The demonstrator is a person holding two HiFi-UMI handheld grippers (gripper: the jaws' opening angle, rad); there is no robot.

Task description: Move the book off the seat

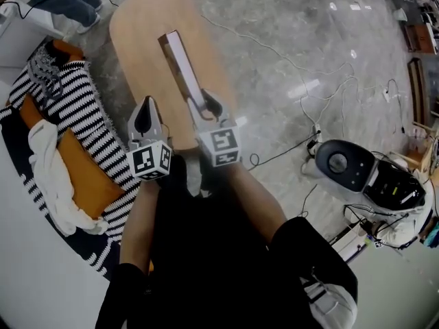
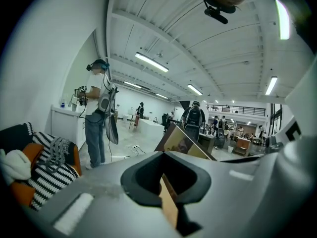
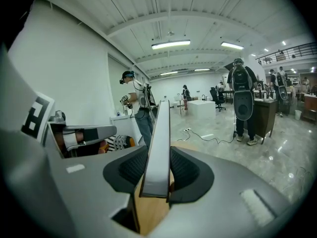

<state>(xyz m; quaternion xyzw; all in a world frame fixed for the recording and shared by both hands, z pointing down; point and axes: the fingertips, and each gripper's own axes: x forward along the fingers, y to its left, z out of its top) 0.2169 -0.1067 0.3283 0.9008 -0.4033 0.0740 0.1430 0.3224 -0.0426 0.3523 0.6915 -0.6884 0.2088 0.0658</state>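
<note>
Closest to the head camera are two dark sleeves (image 1: 206,252), which fill the bottom of that view and hide the floor beneath them. Beyond them, the right gripper (image 1: 204,105) has its jaws closed partway on the near end of the book (image 1: 180,60), with a pad pressing each cover. The right gripper view confirms it: the book (image 3: 159,143) stands on edge between the ribbed pads of that gripper (image 3: 157,175) and runs straight away from the lens.

From above, the book sits over the wooden seat (image 1: 144,26). I cannot tell whether its lower edge rests on the wood or hangs just clear, because the gripper body covers that spot.

The left gripper (image 1: 145,115) is beside the right one, over the seat's near left edge. In its own view the jaws of this gripper (image 2: 166,182) are apart with nothing gripped. Only a strip of tan wood (image 2: 168,207) shows through the gap, probably the seat. The book (image 2: 181,142) appears past its tips, tilted, with its lower part cut off by the gripper housing.

At left, a striped blanket (image 1: 75,101) half covers an orange cushion (image 1: 82,177), and a white cloth (image 1: 44,156) lies on them. A white machine (image 1: 357,170) sits on the floor at right, among cables (image 1: 288,67).
</note>
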